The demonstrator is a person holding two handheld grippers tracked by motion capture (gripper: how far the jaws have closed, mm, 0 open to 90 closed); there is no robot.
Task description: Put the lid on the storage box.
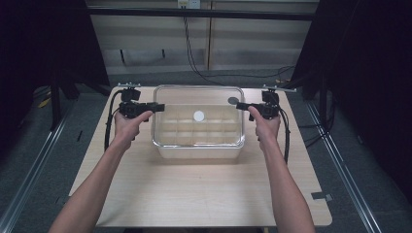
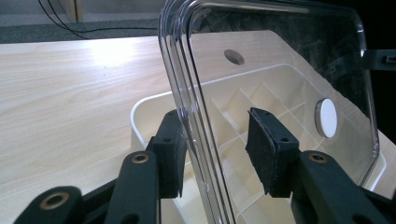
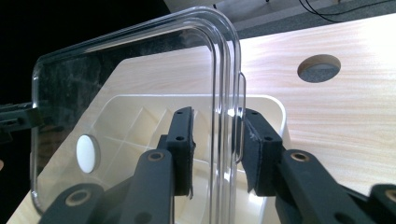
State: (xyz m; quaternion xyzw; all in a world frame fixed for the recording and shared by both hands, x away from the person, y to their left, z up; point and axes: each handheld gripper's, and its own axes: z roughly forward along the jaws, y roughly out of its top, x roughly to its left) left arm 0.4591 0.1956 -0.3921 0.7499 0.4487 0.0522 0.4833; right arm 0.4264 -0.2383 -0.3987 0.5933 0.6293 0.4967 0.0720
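High view: one white divided box (image 1: 199, 145) at the centre of the table (image 1: 194, 194), one clear lid (image 1: 198, 116) over it, with one white round knob (image 1: 198, 115) in the middle. Two grippers, one per hand: left gripper (image 1: 154, 107) at the lid's left edge, right gripper (image 1: 241, 106) at its right edge.

The gripper views add what the high view misses. The lid is lifted off the box, its rim passing between each pair of jaws. In the left gripper view the jaws straddle the lid rim (image 2: 196, 140) with a gap on the inner side, so open, or at most loosely touching. In the right gripper view the jaws sit either side of the rim (image 3: 226, 135); the outer pad looks to touch it, but I cannot tell whether they clamp. One round hole (image 3: 319, 68) in the table beyond the box.
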